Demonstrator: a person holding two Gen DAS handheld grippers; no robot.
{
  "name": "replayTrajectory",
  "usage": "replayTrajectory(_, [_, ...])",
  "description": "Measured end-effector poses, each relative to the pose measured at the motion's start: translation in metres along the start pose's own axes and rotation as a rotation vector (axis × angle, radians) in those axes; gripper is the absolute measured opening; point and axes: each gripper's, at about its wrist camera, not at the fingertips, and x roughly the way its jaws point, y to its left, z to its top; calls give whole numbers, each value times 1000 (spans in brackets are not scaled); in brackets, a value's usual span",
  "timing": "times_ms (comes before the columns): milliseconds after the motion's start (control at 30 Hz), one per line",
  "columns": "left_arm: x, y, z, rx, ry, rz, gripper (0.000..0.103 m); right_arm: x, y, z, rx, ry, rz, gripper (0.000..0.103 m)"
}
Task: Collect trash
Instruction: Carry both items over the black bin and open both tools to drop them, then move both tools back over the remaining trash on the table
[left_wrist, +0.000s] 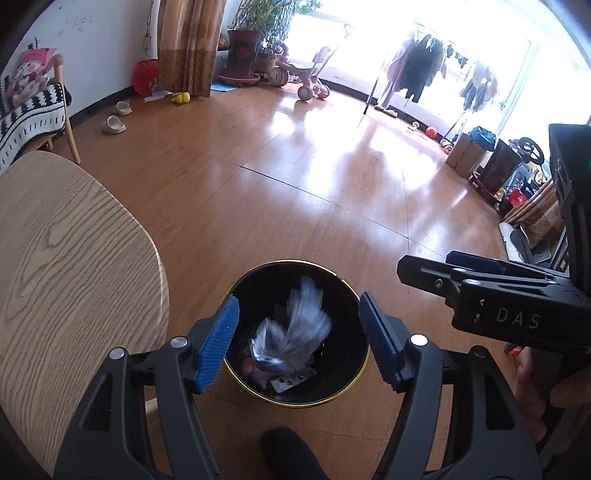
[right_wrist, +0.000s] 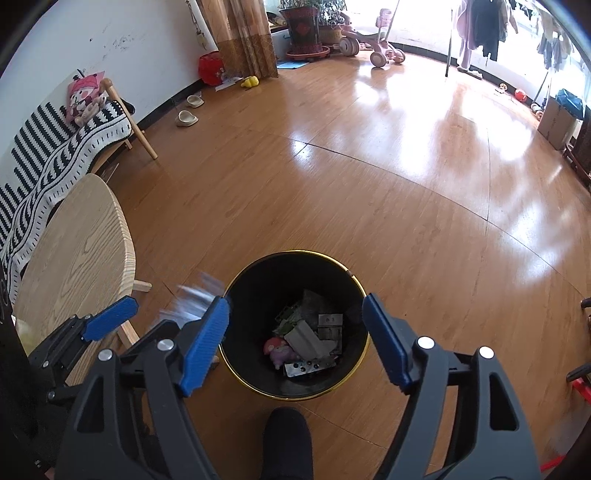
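A black bin with a gold rim stands on the wooden floor below both grippers. My left gripper is open above it. A blurred silvery plastic wrapper is in the air between its fingers, over the bin's mouth; it also shows as a blur in the right wrist view, just left of the bin. My right gripper is open and empty above the bin. Inside lie paper scraps, a blister pack and a pink toy.
A round light-wood table stands left of the bin. A chair with a striped blanket is by the wall. Slippers, a plant pot, a pink tricycle and a clothes rack are far off.
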Motion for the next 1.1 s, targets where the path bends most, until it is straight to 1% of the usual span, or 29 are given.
replayTrajectory(33, [-2,1,0,-4,-3,4,74,-1,1,0,-1,-2,0,73])
replayTrajectory(167, [-12,12,2,-30,-15,26,78,-3,7,1,-9,-8,9,73])
replayTrajectory(233, [-22,20,3,-44,-24,42,84,-4,11,0,-20,-13,13,75])
replayTrajectory(267, [-28,25,2,-54,-31,53,85,-5,15,1,-28,-16,14,75])
replayTrajectory(333, [-42,35,2,-73,-41,76,92,-8,31,2,-53,-25,20,77])
replayTrajectory(400, [-61,50,0,-93,-49,125,93,-10,51,3,-85,-34,38,78])
replayTrajectory(500, [-89,77,-5,-134,-59,196,93,-14,93,4,-148,-48,78,79])
replayTrajectory(533, [-98,87,-9,-149,-60,216,93,-16,107,4,-169,-56,89,82])
replayTrajectory(633, [-134,129,-21,-227,-69,300,93,-22,159,0,-231,-72,144,83])
replayTrajectory(700, [-165,164,-34,-292,-82,371,93,-22,197,-4,-266,-62,196,83])
replayTrajectory(833, [-220,224,-61,-409,-123,478,93,-23,274,-16,-332,-30,296,83])
replayTrajectory(867, [-240,243,-71,-451,-138,514,93,-23,288,-18,-345,-25,309,83])
replayTrajectory(933, [-267,273,-89,-512,-157,570,94,-24,329,-28,-393,-16,343,83])
replayTrajectory(967, [-286,296,-105,-560,-166,611,94,-24,351,-35,-422,-11,358,83])
replayTrajectory(1033, [-309,321,-125,-625,-173,660,94,-24,385,-48,-475,0,378,84])
replayTrajectory(1100, [-334,359,-158,-718,-172,724,94,-21,418,-62,-532,16,393,84])
